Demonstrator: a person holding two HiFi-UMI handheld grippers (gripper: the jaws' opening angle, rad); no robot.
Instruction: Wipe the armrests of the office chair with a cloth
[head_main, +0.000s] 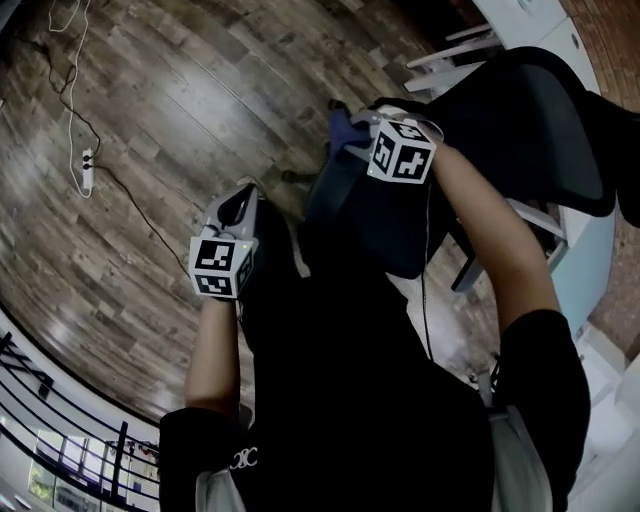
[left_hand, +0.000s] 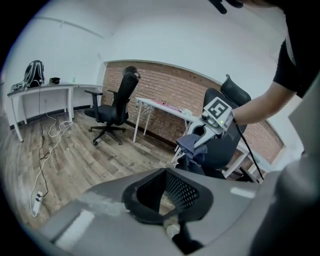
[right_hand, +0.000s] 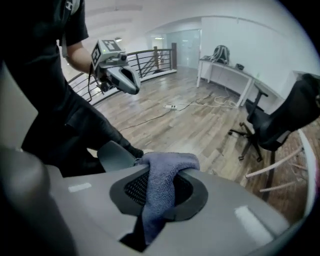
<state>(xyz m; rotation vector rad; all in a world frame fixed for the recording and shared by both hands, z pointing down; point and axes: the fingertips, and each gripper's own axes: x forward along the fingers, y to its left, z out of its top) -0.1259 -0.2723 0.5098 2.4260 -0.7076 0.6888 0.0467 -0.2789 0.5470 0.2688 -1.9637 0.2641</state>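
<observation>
Cloth (right_hand: 161, 195): blue-grey and bunched, clenched between the jaws of the right gripper (head_main: 356, 136), with its free end folded over the jaw tips. The right gripper is held out over the near side of the chair (head_main: 540, 130), a dark office chair that stands by a white table (left_hand: 162, 106) and a brick wall (left_hand: 170, 87). In the right gripper view a grey armrest pad (right_hand: 116, 156) lies just beyond the cloth. Whether cloth and pad touch cannot be told. Left gripper (head_main: 244, 192): jaws together, nothing between them. It is held low at the person's left over the wood floor (head_main: 180, 100), well apart from the chair and pointing towards it. A power strip (head_main: 86, 170) with its cable lies on the floor to the far left. A second chair (left_hand: 114, 106) stands farther off in the room, beside a long desk (left_hand: 47, 89) with a backpack (left_hand: 34, 72) on it. A railing (right_hand: 150, 59) runs along the far edge of the floor behind the person.
</observation>
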